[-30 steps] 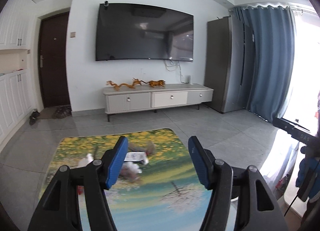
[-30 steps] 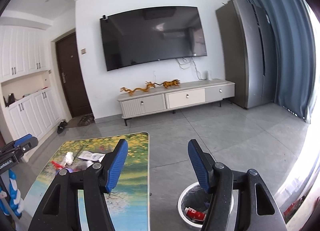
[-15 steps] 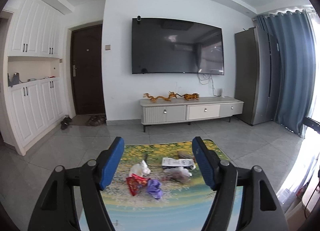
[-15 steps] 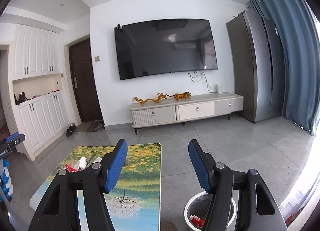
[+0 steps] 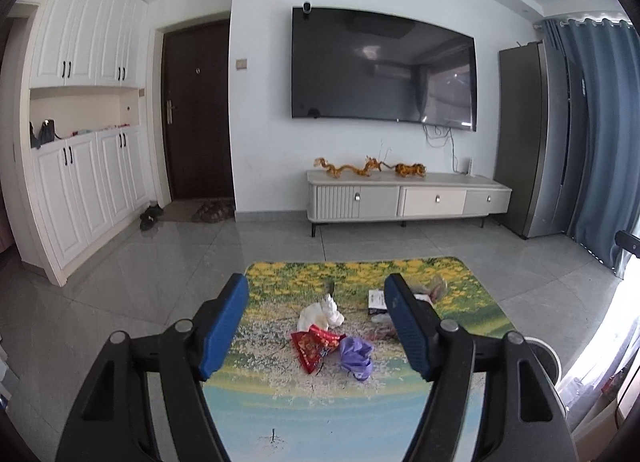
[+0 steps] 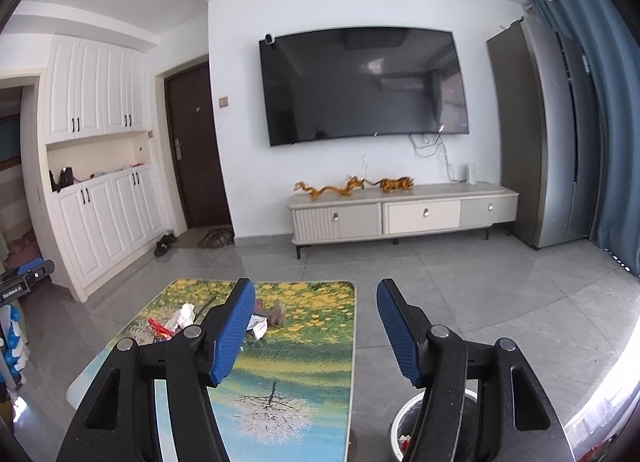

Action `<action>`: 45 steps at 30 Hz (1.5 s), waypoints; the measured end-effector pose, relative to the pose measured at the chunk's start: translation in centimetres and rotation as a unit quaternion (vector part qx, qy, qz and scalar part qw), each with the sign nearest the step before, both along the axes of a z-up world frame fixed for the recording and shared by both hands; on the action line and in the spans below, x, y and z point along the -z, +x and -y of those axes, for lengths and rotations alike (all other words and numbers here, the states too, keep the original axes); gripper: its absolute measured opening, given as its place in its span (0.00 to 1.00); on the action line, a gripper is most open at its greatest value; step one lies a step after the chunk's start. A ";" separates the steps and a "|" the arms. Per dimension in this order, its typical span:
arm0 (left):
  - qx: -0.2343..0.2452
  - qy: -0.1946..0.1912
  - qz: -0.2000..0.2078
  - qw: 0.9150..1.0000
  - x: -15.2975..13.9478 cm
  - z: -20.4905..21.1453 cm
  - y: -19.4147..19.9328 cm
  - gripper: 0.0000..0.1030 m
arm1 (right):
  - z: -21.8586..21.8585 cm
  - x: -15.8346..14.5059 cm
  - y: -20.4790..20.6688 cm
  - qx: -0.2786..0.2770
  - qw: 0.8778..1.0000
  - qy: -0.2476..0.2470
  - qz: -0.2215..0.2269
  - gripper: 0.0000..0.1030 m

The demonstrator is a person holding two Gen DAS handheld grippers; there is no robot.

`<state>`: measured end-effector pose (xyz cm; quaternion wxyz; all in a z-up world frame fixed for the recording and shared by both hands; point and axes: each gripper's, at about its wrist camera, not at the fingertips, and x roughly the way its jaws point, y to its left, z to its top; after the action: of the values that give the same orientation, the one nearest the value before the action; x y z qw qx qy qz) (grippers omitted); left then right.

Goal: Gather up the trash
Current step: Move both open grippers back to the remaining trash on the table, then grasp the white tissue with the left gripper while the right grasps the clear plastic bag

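Both grippers are held above a low table [image 5: 280, 414] printed with a landscape. A small heap of trash is seen on it: a white crumpled tissue [image 5: 322, 312], a red wrapper [image 5: 314, 346], a purple wrapper [image 5: 356, 354], and a printed paper [image 5: 376, 300] partly hidden by the left gripper's right finger. A white bin [image 6: 404, 422] stands on the floor just beside the table's right edge, with some red rubbish inside. The left gripper [image 5: 316, 336] is held open, its jaws having just widened; nothing is pinched, and the heap is framed between the blue pads [image 5: 224, 326] without contact. The right gripper [image 6: 316, 338] is likewise open and empty, over the table's right edge. Bare tiled floor is seen around the table, as far as the TV cabinet [image 5: 408, 200].
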<state>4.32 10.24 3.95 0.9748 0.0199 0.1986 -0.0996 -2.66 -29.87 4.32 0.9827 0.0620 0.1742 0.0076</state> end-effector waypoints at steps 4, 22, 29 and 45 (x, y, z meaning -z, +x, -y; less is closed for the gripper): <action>0.007 0.002 -0.032 0.999 1.8 -0.3 3.3 0.67 | -1.7 1.3 3.1 -0.025 0.999 -0.008 -0.025 0.59; 0.081 -0.029 -0.216 0.973 12.8 -2.4 22.2 0.55 | -9.2 10.5 17.9 -0.146 0.975 -0.009 -0.165 0.53; 0.132 -0.005 -0.280 0.951 16.8 -0.7 27.3 0.54 | -11.9 13.3 21.6 -0.179 0.963 -0.012 -0.199 0.52; 0.155 0.058 -0.315 0.934 22.2 2.1 28.3 0.27 | -14.6 18.6 27.0 -0.214 0.941 0.018 -0.262 0.47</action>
<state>32.59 8.14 -18.21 0.8317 0.0743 0.4958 -0.2386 24.30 -15.28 -14.24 0.8764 0.0410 0.4342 0.2040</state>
